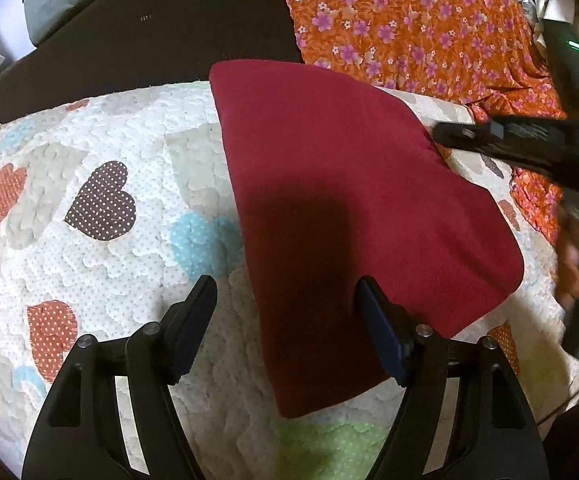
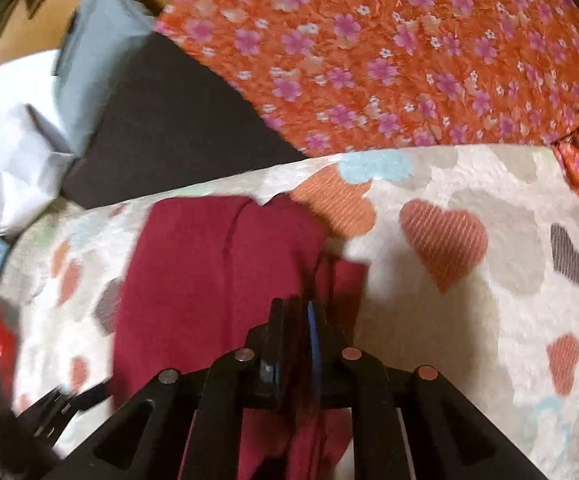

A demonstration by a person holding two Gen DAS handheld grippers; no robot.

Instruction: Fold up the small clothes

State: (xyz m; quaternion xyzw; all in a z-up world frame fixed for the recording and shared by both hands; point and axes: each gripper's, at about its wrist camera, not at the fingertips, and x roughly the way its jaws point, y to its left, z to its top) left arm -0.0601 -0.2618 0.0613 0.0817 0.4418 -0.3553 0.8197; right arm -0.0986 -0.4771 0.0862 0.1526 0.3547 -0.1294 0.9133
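A dark red garment (image 1: 349, 208) lies folded flat on a white quilt with heart patches (image 1: 101, 248). My left gripper (image 1: 285, 300) is open above the garment's near left edge, one finger over the quilt and one over the cloth. My right gripper (image 1: 449, 136) reaches in from the right and touches the garment's right edge. In the right wrist view the right gripper (image 2: 297, 312) is shut on a fold of the red garment (image 2: 193, 280), which bunches between its fingers. The view is blurred by motion.
An orange cloth with purple flowers (image 1: 409, 20) lies behind the quilt (image 2: 469, 280); it also shows in the right wrist view (image 2: 389, 52). A dark surface (image 1: 137, 40) lies at the back left. Grey and white bags (image 2: 29, 140) sit at the left.
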